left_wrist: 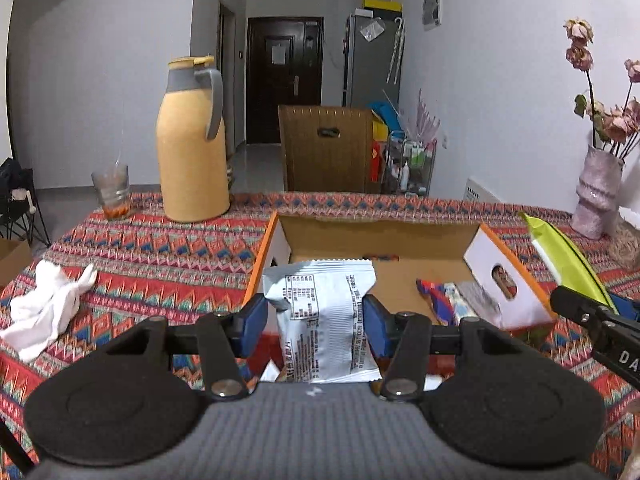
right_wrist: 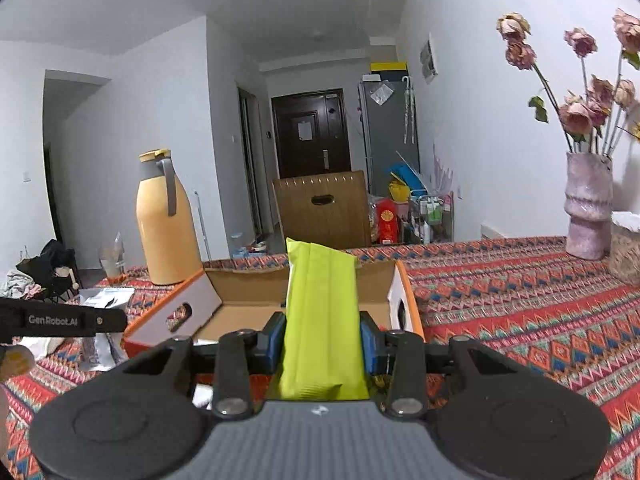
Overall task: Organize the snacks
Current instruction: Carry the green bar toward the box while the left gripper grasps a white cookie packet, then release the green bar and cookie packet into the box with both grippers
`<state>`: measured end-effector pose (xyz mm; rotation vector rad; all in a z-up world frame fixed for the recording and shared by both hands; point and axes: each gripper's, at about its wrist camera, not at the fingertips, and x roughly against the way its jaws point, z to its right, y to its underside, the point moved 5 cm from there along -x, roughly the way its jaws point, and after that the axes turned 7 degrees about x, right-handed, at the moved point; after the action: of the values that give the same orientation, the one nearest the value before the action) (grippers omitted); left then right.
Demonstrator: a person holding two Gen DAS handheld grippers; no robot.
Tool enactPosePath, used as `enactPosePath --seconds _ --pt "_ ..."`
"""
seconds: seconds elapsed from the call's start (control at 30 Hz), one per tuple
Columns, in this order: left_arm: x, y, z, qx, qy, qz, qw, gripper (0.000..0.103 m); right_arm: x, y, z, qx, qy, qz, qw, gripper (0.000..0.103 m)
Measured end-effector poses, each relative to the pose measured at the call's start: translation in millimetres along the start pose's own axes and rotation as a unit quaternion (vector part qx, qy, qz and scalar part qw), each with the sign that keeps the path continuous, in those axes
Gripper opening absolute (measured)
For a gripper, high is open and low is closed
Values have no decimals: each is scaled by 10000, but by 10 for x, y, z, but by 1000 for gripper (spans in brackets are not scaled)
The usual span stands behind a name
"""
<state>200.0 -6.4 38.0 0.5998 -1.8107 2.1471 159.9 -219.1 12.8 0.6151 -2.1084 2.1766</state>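
My left gripper (left_wrist: 316, 322) is shut on a white snack packet (left_wrist: 322, 320) with black print, held upright in front of the open cardboard box (left_wrist: 360, 236). Inside the box lies a colourful wrapped snack (left_wrist: 440, 298). My right gripper (right_wrist: 322, 344) is shut on a lime-green snack packet (right_wrist: 322, 320), held upright just before the same box (right_wrist: 240, 284). In the left wrist view the right gripper (left_wrist: 592, 308) and its green packet (left_wrist: 560, 256) show at the right, beside the box's end flap. The left gripper's arm (right_wrist: 60, 320) crosses the left edge of the right wrist view.
An orange thermos jug (left_wrist: 192, 144) and a glass (left_wrist: 112, 190) stand at the back left of the patterned tablecloth (left_wrist: 160, 248). A crumpled white cloth (left_wrist: 44, 304) lies at the left. A pink vase with dried roses (right_wrist: 588, 204) stands at the back right.
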Motion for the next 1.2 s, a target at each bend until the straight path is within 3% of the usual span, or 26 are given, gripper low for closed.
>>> enactPosePath --seconds 0.43,0.7,0.93,1.0,1.07,1.1,1.13,1.17,1.2 --pt "-516 -375 147 131 -83 122 9998 53 -759 -414 1 96 -91 -33 9999 37" --pt "-924 -284 25 281 -276 114 9992 53 -1196 -235 152 -53 36 -229 9997 37" --pt "-1109 -153 -22 265 -210 -176 9993 53 -1446 -63 200 -191 68 -674 9975 37" --pt "-1096 -132 -11 260 -139 -200 9994 66 -1484 -32 179 -177 89 -753 9970 38" --pt "-1047 -129 -12 256 -142 -69 9995 92 -1505 -12 182 -190 114 -843 9962 41" --pt "-1015 -136 -3 244 -183 14 9995 96 -1514 -7 191 -198 132 -871 9959 43" --pt "-983 -142 3 250 -189 76 9995 102 -1509 0 198 -217 153 -885 9957 56" --pt "-956 -149 1 275 -167 113 9994 103 -1501 5 209 -237 161 -902 9955 64" --pt "-933 -152 1 303 -158 111 9994 103 -1481 9 225 -263 185 -886 9955 80"
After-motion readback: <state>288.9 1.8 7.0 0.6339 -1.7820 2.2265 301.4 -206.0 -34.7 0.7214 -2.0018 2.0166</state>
